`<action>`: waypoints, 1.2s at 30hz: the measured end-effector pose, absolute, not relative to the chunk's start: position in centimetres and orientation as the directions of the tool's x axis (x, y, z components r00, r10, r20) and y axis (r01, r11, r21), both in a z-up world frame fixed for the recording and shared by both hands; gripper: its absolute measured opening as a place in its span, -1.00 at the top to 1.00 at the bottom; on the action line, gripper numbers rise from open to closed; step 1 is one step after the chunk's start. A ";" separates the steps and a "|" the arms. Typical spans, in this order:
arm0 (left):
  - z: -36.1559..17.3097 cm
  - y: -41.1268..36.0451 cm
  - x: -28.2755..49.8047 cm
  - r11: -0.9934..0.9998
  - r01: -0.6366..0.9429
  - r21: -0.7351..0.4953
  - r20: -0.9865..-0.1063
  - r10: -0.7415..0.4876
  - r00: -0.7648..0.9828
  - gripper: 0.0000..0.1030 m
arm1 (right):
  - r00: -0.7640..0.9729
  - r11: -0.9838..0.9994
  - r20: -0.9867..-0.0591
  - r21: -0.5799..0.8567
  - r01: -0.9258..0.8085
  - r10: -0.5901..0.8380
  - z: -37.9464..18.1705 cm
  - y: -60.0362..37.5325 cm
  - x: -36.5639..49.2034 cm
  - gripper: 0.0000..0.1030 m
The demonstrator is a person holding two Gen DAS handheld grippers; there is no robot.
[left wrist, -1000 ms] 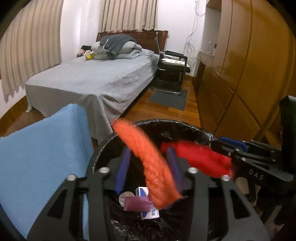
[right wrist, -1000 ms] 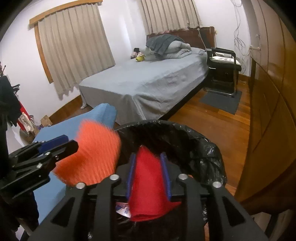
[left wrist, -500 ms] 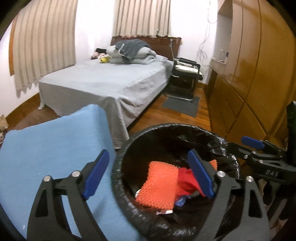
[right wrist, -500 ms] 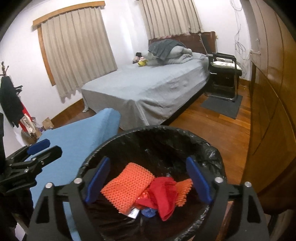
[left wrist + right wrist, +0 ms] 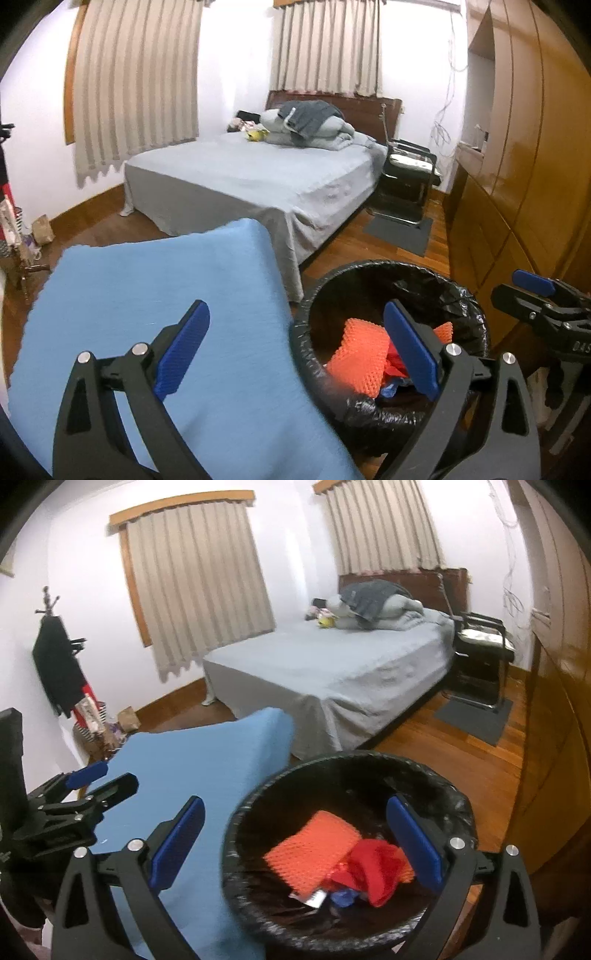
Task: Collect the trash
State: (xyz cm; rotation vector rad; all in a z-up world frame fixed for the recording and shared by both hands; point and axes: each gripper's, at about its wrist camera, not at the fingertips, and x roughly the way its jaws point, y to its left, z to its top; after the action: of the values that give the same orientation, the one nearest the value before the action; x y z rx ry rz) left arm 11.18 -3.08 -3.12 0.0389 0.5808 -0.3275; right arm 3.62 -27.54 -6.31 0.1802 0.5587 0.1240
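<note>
A black-bagged trash bin (image 5: 461, 295) (image 5: 258, 794) stands on the floor beside a blue-covered table (image 5: 147, 295) (image 5: 203, 760). An orange net piece (image 5: 358, 354) (image 5: 314, 842) and a red piece (image 5: 397, 369) (image 5: 373, 864) lie inside it on other scraps. My left gripper (image 5: 295, 325) hangs over the table's edge and the bin's left rim, jaws opening, nothing between them. My right gripper (image 5: 295, 812) hovers above the bin, jaws also opening and empty. Each gripper shows at the edge of the other's view: the right gripper (image 5: 535, 291), the left gripper (image 5: 92, 779).
A grey-sheeted bed (image 5: 258, 177) with piled bedding lies beyond the table. A black chair (image 5: 406, 173) and a grey mat (image 5: 399, 229) sit near the wooden wardrobe (image 5: 517, 166) on the right. A coat stand (image 5: 55, 657) and bags (image 5: 92, 716) are at the left wall.
Both grippers opened and let go of the orange and red pieces, which now lie in the bin. Both pulled up and back, and the left one swung toward the table.
</note>
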 end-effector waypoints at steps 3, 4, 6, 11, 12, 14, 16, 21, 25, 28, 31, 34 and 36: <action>-2.0 -2.3 9.8 0.953 0.299 -0.045 -0.525 -0.277 0.805 -0.84 | 0.845 0.977 -0.502 0.187 -0.099 0.182 -5.2 -26.2 2.9 -0.88; -1.6 -2.0 9.3 0.955 0.293 -0.042 -0.517 -0.272 0.812 -0.84 | 0.847 0.977 -0.498 0.183 -0.107 0.186 -4.9 -25.9 2.7 -0.88; -1.0 -1.6 8.4 0.957 0.286 -0.043 -0.504 -0.268 0.821 -0.85 | 0.853 0.978 -0.485 0.169 -0.123 0.192 -4.3 -25.2 2.2 -0.88; 0.3 -1.0 6.6 0.962 0.272 -0.039 -0.474 -0.258 0.842 -0.86 | 0.862 0.978 -0.467 0.155 -0.140 0.197 -3.1 -24.1 1.3 -0.88; 0.5 -0.9 6.3 0.962 0.270 -0.041 -0.467 -0.257 0.846 -0.86 | 0.864 0.978 -0.463 0.151 -0.140 0.196 -2.8 -24.0 1.1 -0.88; 0.9 -0.8 5.7 0.962 0.270 -0.041 -0.458 -0.259 0.851 -0.86 | 0.866 0.979 -0.460 0.149 -0.141 0.195 -2.7 -23.8 0.9 -0.88; 1.0 -0.9 5.3 0.963 0.268 -0.038 -0.452 -0.255 0.855 -0.86 | 0.867 0.979 -0.458 0.147 -0.143 0.196 -2.6 -23.6 0.7 -0.88; 1.4 -0.9 4.7 0.964 0.263 -0.044 -0.440 -0.254 0.861 -0.86 | 0.869 0.979 -0.456 0.140 -0.147 0.195 -2.5 -23.5 0.4 -0.88; 1.6 -1.0 4.5 0.965 0.258 -0.039 -0.435 -0.249 0.866 -0.86 | 0.869 0.979 -0.455 0.139 -0.147 0.195 -2.6 -23.5 0.3 -0.88; 1.5 -0.9 4.4 0.965 0.258 -0.039 -0.435 -0.249 0.865 -0.86 | 0.869 0.979 -0.454 0.139 -0.148 0.196 -2.6 -23.6 0.3 -0.88; 1.6 -0.6 4.3 0.964 0.261 -0.043 -0.437 -0.253 0.863 -0.86 | 0.869 0.979 -0.454 0.139 -0.147 0.195 -2.5 -23.5 0.3 -0.88; 1.6 -0.8 4.3 0.965 0.260 -0.035 -0.436 -0.248 0.865 -0.86 | 0.869 0.979 -0.456 0.139 -0.147 0.195 -2.6 -23.5 0.3 -0.88; 1.6 -0.8 4.4 0.965 0.260 -0.041 -0.437 -0.252 0.863 -0.86 | 0.869 0.979 -0.456 0.139 -0.147 0.195 -2.6 -23.5 0.3 -0.88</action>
State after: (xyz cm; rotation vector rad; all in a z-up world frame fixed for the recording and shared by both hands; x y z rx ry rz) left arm 4.38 -0.76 1.59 0.0194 0.4556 -0.2684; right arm 0.28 -23.52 -2.56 0.1015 0.4868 0.1791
